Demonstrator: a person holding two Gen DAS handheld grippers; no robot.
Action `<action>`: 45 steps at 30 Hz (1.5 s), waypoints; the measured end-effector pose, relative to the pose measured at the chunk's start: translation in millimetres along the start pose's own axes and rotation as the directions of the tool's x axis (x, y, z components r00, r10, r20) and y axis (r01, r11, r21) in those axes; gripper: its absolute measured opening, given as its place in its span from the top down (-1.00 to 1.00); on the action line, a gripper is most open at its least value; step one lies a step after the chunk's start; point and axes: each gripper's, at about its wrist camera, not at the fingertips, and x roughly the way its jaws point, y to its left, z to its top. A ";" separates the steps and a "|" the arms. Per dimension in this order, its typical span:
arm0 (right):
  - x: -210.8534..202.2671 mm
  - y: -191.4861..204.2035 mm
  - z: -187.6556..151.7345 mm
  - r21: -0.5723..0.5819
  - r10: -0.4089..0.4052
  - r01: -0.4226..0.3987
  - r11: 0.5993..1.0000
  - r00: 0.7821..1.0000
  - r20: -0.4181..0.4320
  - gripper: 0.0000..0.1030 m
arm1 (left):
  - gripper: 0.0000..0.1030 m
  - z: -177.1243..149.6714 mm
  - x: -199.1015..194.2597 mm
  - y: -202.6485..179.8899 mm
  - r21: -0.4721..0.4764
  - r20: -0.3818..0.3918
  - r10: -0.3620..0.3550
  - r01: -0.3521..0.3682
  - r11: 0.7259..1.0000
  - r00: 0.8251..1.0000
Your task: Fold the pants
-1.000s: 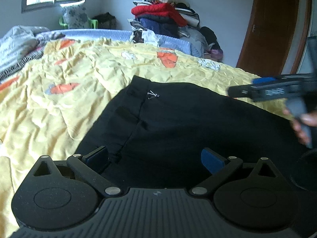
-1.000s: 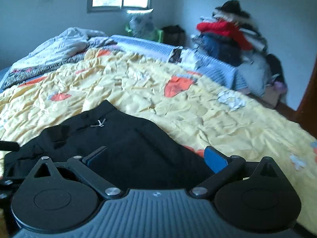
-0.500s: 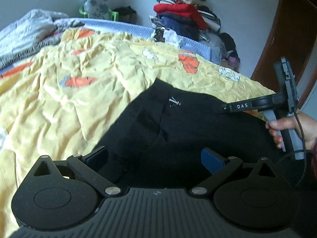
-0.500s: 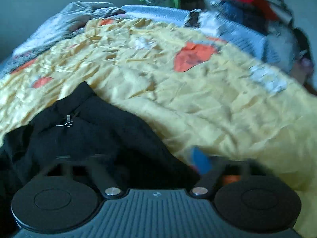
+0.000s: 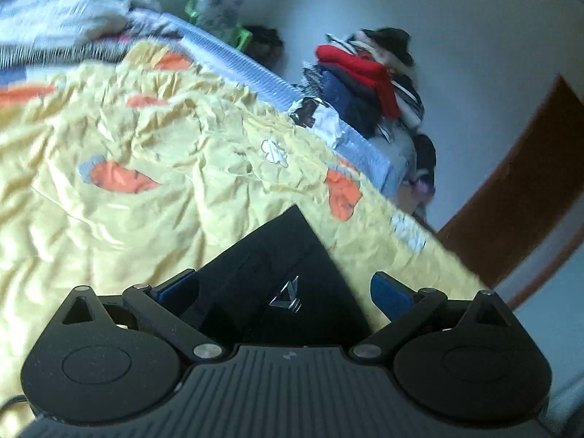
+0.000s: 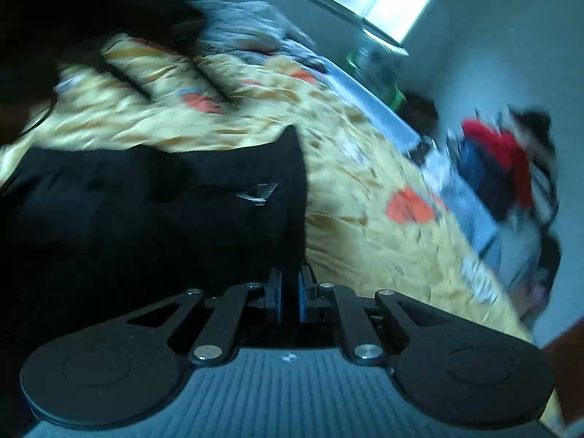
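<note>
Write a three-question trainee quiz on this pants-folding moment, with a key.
1. True or false: the left gripper is open, its blue pads either side of the black pants.
2. What does the right gripper hold? A) the yellow quilt B) an edge of the pants C) nothing
3. Fill in: the pants lie on a ____ quilt with orange patches.

Key: 1 true; 2 B, its jaws are shut on the edge of the pants; 3 yellow.
</note>
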 end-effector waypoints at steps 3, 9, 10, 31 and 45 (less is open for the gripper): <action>-10.7 18.2 1.1 -0.062 0.001 0.000 0.998 1.000 0.013 0.83 | -0.96 9.2 20.2 -1.2 -0.054 -0.035 0.004 -0.006 0.999 0.999; -24.0 30.0 -1.6 -0.074 0.007 -0.005 0.997 1.000 0.026 0.83 | 0.65 1.8 38.3 1.1 0.023 -0.153 0.010 -0.006 1.000 0.988; -26.7 30.3 -2.1 -0.060 0.009 -0.007 0.998 1.000 0.029 0.83 | 0.77 -2.0 34.4 3.8 0.021 -0.154 0.015 -0.012 1.000 0.988; -71.8 116.6 -12.5 0.113 0.212 -0.212 0.971 0.977 0.016 0.82 | 0.69 -99.4 -87.0 50.4 0.321 -0.042 0.188 -0.165 0.933 0.981; -164.4 25.5 -139.8 0.610 -0.068 0.164 0.775 0.982 -0.177 0.74 | -0.32 -113.0 -127.4 13.9 0.373 0.110 0.198 -0.225 0.900 0.974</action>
